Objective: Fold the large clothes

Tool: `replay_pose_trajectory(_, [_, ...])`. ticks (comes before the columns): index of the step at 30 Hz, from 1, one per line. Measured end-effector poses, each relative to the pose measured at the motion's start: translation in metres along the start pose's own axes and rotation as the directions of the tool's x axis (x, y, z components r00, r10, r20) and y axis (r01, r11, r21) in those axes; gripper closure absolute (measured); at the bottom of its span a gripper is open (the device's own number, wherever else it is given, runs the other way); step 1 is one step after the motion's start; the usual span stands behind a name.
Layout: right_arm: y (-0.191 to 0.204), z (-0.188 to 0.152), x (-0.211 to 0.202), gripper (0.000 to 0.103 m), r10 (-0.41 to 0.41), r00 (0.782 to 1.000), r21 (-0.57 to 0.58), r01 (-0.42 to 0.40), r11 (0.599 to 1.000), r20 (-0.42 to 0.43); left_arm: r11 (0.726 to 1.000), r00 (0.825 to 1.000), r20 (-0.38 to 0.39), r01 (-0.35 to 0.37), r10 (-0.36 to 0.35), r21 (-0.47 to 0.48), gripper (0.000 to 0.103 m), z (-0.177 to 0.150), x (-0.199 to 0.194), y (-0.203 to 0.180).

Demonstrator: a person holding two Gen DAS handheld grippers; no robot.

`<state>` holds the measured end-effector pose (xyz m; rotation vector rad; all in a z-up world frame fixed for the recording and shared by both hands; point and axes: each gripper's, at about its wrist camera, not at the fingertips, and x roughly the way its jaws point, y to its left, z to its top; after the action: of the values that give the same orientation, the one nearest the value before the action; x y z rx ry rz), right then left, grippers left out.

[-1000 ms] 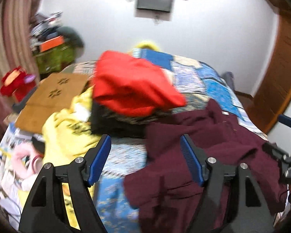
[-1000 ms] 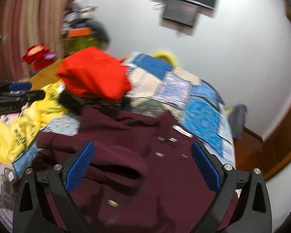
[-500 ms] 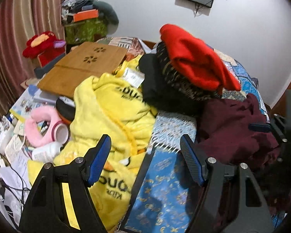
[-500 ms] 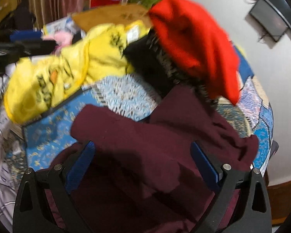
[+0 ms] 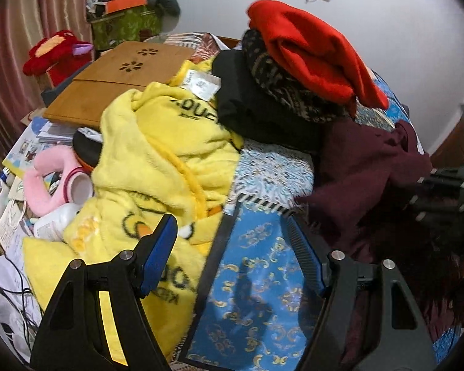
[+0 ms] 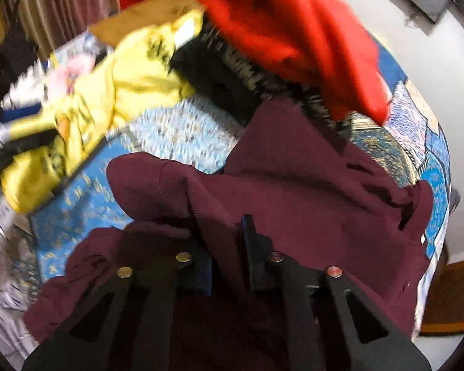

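Observation:
A maroon garment [image 6: 309, 191] lies crumpled on the blue patterned bedspread [image 5: 256, 293]; it also shows at the right of the left wrist view [image 5: 365, 167]. My right gripper [image 6: 229, 247] is shut on a fold of the maroon garment near its front edge. My left gripper [image 5: 232, 247] is open and empty, above the bedspread between a yellow fleece garment [image 5: 157, 160] and the maroon one. The right gripper's body shows at the far right of the left wrist view [image 5: 442, 191].
A red garment [image 5: 312, 52] tops a pile of dark clothes [image 5: 263, 105] at the back of the bed. A wooden lap table [image 5: 120, 80], pink headphones [image 5: 52, 179], a white bottle [image 5: 55, 222], papers and cables lie at the left.
My right gripper has closed on the maroon garment; it was open half a second ago. My left gripper has swung left and down toward the yellow garment and stays open.

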<state>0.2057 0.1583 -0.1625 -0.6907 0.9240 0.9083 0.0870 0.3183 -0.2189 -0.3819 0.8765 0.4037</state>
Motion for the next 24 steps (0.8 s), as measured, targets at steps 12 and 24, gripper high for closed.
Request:
replay_pose_trajectory(12, [-0.112,-0.023,-0.135,0.095,-0.188,0.916,0.330,0.066,0.942,0.354,0.986,0.997,-0.034,0.069,-0.064,0.154,0.029,0.000,0.000,-0.068])
replay_pose_trajectory(24, [-0.221,-0.147,-0.169,0.095,-0.344,0.882,0.685,0.033,0.727,0.322,0.941,0.993,-0.098,0.100,-0.072,0.323,0.024,-0.009,0.016,-0.155])
